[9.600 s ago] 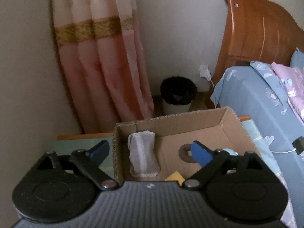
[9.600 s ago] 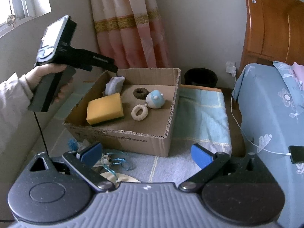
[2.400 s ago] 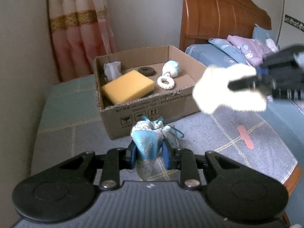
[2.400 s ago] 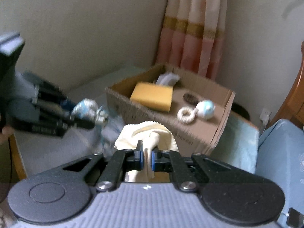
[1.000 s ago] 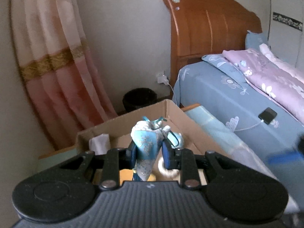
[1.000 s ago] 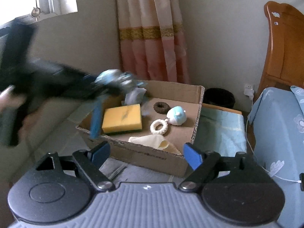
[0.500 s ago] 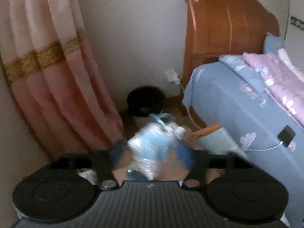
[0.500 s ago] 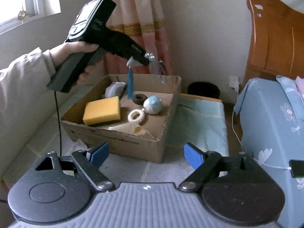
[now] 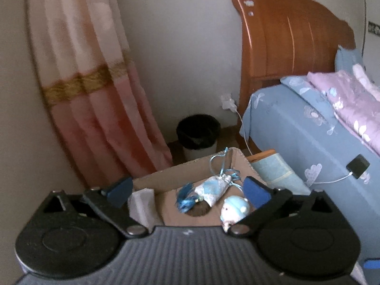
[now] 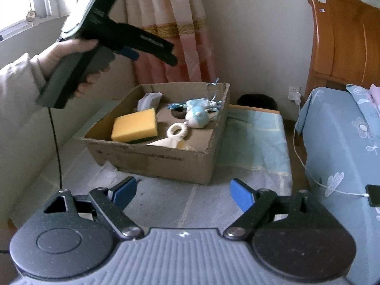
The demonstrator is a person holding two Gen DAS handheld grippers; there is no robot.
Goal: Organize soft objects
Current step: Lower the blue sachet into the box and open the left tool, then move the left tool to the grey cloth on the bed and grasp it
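Observation:
An open cardboard box (image 10: 152,159) stands on the cloth-covered table. In it lie a yellow sponge (image 10: 135,128), a cream cloth (image 10: 171,142), a white ring (image 10: 177,130), a round blue-white plush (image 10: 198,117), a brown ring (image 10: 178,112) and a white fabric piece (image 10: 148,101). The blue drawstring pouch (image 9: 211,191) lies loose at the box's back, its cord over the rim. My left gripper (image 9: 187,188) hovers above the box, its jaws opening wide with nothing pressed between the pads. My right gripper (image 10: 183,192) stands open and empty in front of the box.
A person's hand (image 10: 71,49) holds the left gripper above the box's left side. A crumpled clear wrapper (image 10: 106,175) lies by the box's near left corner. A black bin (image 9: 198,131) stands by the curtain. A blue-sheeted bed (image 10: 344,142) with a charging phone (image 10: 372,194) is at right.
The left jaws spread from shut to wide and let the blue pouch drop into the box. The left gripper rose slightly. The right gripper shifted a little and stayed open.

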